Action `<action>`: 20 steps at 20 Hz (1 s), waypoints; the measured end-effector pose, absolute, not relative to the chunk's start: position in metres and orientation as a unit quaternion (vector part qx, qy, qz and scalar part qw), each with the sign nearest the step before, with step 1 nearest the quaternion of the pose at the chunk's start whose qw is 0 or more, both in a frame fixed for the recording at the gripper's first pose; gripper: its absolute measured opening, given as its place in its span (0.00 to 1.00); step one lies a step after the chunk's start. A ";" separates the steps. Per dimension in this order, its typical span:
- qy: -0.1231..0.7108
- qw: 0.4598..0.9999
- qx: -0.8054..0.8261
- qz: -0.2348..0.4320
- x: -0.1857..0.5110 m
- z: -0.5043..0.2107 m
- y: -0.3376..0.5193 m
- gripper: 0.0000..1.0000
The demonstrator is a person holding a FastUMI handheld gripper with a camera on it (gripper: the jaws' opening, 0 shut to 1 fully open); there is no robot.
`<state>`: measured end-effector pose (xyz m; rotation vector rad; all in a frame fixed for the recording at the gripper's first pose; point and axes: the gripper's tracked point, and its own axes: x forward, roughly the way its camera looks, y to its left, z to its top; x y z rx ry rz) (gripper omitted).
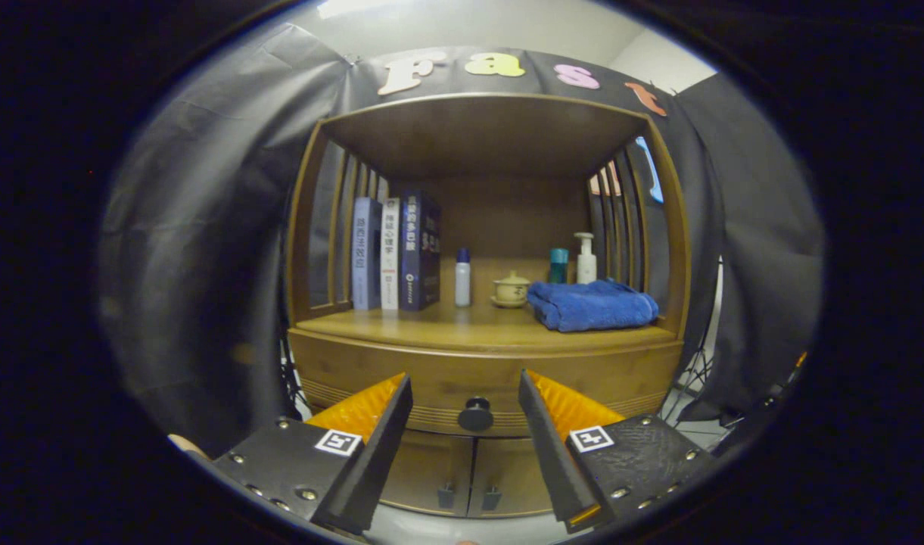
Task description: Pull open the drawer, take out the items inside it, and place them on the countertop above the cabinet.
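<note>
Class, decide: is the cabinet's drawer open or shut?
Shut: the drawer front sits flush with the cabinet; its knob lies ahead, between the open gripper fingers, untouched.

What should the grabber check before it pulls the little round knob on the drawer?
1. Wooden drawer under the countertop is shut: ok, no gap shows.
2. Round dark knob sits in line between the two fingers: ok.
3. Gripper is open wide enough for the knob: ok, fingers stand apart on either side.
4. Fingers touch the knob: not ok, it lies beyond the tips.
5. Free spot on the wooden countertop: ok, bare wood in front of the books and beside the folded blue towel.
6. Items inside the drawer: cannot tell.
</note>
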<state>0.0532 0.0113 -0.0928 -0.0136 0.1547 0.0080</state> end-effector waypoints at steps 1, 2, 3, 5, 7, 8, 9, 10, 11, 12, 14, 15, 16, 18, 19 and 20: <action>0.090 0.996 -0.005 -0.001 0.062 -0.107 0.007 0.85; 0.105 0.994 -0.002 -0.005 0.070 -0.121 0.004 0.85; 0.122 0.993 0.002 -0.005 0.076 -0.136 0.002 0.85; 0.151 0.989 0.011 -0.003 0.090 -0.161 0.001 0.85; 0.167 0.986 0.013 0.001 0.100 -0.175 0.004 0.80; 0.173 0.985 0.010 0.004 0.105 -0.180 0.006 0.74; 0.174 0.985 0.006 0.006 0.112 -0.184 0.008 0.68; 0.173 0.985 0.008 0.012 0.117 -0.184 0.011 0.62; 0.175 0.984 0.009 0.017 0.119 -0.185 0.016 0.56; 0.179 0.984 0.008 0.016 0.121 -0.187 0.018 0.50; 0.179 0.984 0.004 0.008 0.122 -0.188 0.015 0.42; 0.179 0.984 0.005 0.005 0.121 -0.187 0.016 0.40; 0.180 0.984 0.010 0.000 0.122 -0.188 0.016 0.40; 0.180 0.984 0.009 -0.005 0.120 -0.189 0.016 0.33; 0.183 0.983 0.015 -0.011 0.117 -0.188 0.015 0.33; 0.187 0.982 0.019 -0.015 0.115 -0.188 0.015 0.33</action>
